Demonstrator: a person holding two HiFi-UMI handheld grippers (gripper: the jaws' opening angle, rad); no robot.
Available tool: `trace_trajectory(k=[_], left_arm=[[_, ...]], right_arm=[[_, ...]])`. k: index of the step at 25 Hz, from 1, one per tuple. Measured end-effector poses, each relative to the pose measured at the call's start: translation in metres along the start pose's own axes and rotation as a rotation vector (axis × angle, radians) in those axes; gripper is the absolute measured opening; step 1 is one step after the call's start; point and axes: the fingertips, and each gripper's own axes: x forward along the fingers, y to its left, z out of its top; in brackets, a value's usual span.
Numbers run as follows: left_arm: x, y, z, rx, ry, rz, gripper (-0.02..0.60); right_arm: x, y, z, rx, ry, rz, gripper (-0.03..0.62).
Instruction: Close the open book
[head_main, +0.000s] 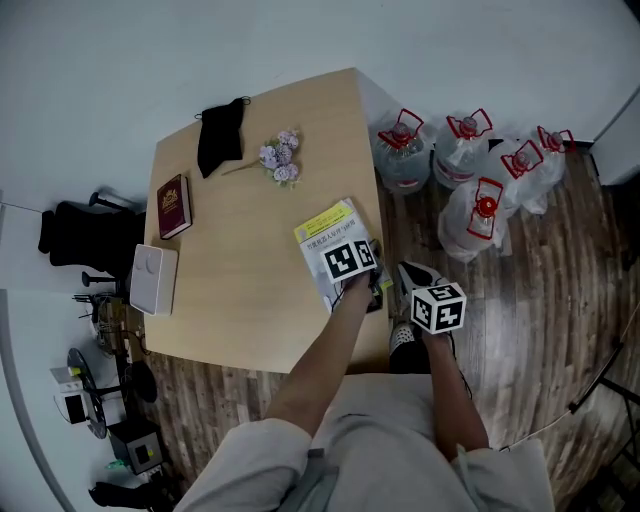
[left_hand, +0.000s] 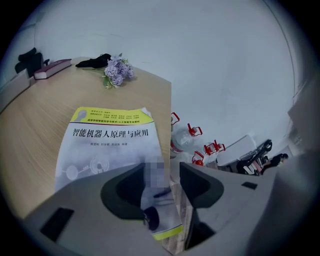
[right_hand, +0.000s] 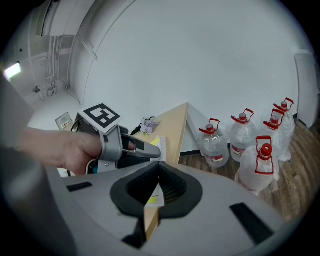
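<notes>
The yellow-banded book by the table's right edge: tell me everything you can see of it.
The book looks like a paperback. It is closed with the front cover up: a yellow band at the far end, a black Chinese title, a pale grey-blue picture below, and another yellow strip at the near end. It lies flat on the light wooden table, close along its right edge. Its near end sits under the left gripper, whose jaws stand apart without pressing it.
</notes>
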Motion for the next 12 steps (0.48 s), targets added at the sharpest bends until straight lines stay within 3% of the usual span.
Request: trace_trajectory(k=[6, 12], left_arm=[[-0.029, -0.004, 0.001, 0.048, -0.068, -0.091, 0.215], [-0.070, 0.011, 0.007, 0.119, -0.177, -0.123, 0.215]], right_arm=[[0.004, 0.021, -0.004, -0.065, 0.029, 0.020, 0.006], [0.007, 0.033, -0.009, -0.131, 0.056, 0.035, 0.006]])
